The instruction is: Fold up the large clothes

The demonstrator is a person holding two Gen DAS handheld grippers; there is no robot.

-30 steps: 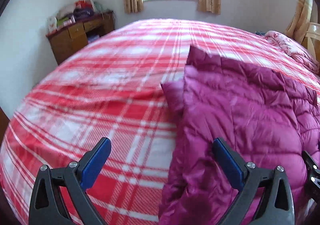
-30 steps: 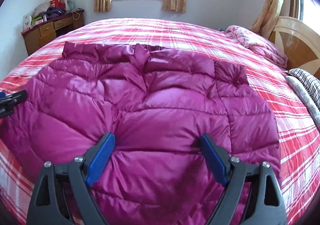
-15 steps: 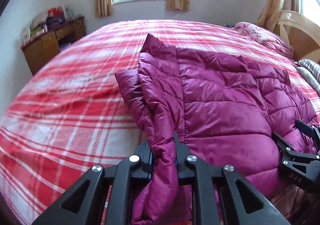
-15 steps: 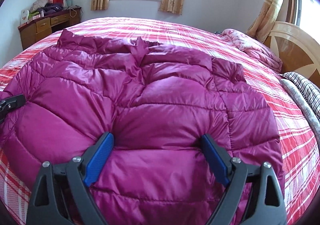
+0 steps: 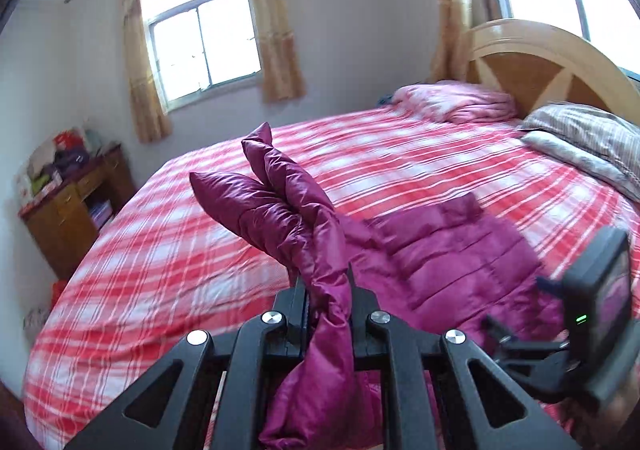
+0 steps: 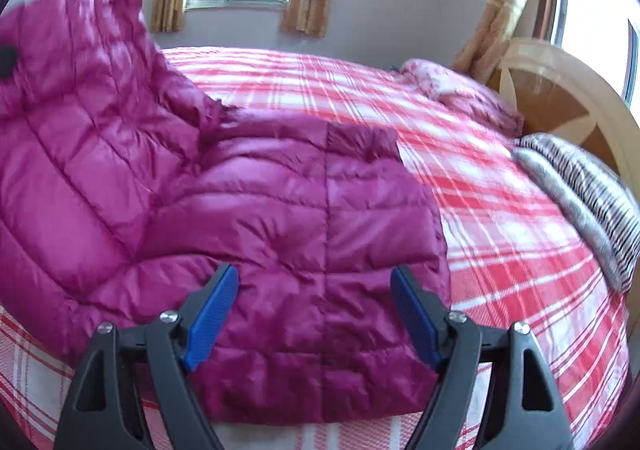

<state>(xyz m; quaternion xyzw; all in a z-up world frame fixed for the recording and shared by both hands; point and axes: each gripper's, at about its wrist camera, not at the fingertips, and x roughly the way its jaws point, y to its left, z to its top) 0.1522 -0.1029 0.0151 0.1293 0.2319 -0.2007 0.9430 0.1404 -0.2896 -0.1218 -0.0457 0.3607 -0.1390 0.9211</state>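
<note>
Left gripper [image 5: 328, 290] clamps the jacket [image 6: 280, 210] edge, raised above the bed [image 6: 500, 218]; right gripper [image 6: 314, 314] gapes wide, jacket body flat beneath it; fold barely begun, most remaining.

The left hand-held gripper [image 5: 328, 290] has its jaws pinched tight together, a fold of fabric clamped between them, and is raised and pointing toward 12 o'clock. The right hand-held gripper [image 6: 316, 310] holds its blue-padded fingers [image 6: 210, 324] spread wide with nothing between them; in the left wrist view it sits at 4 o'clock.
</note>
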